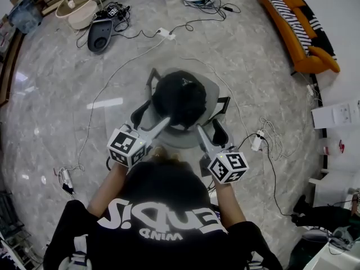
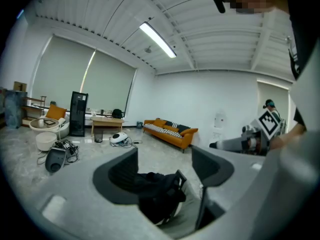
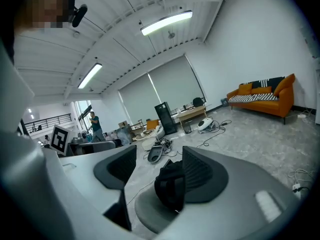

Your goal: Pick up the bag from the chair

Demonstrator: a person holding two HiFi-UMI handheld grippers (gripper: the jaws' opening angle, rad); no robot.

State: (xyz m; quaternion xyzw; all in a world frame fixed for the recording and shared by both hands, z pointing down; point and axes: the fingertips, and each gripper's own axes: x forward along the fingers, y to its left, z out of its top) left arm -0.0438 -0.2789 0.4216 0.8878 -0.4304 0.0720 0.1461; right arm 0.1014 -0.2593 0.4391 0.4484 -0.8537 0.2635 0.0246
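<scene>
Two grippers appear in the head view, one in each of our hands, both pointing toward the chair. The left gripper [image 1: 163, 122] has its jaws spread wide. In its own view the gap [image 2: 165, 164] frames the bag [image 2: 157, 194], and nothing is pinched. The right gripper [image 1: 200, 131] is likewise spread. In its own view [image 3: 157, 169] the bag [image 3: 170, 184] sits low in the gap, close against the right-hand jaw. We cannot tell whether jaw and fabric touch.

The bag [image 1: 180, 97] is a dark, slumped bundle resting on the grey seat of the chair [image 1: 211, 89], between the armrests. From the head view, both gripper tips reach its near edge from either side.

We judge the task to be at the approach stage. The grippers are lined up on the bag, but no grasp is made and the bag is not yet lifted. What remains is to close on the fabric and raise it clear of the seat [image 3: 150, 209].

Cables trail over the marble floor [image 1: 56, 94] around the chair.
</scene>
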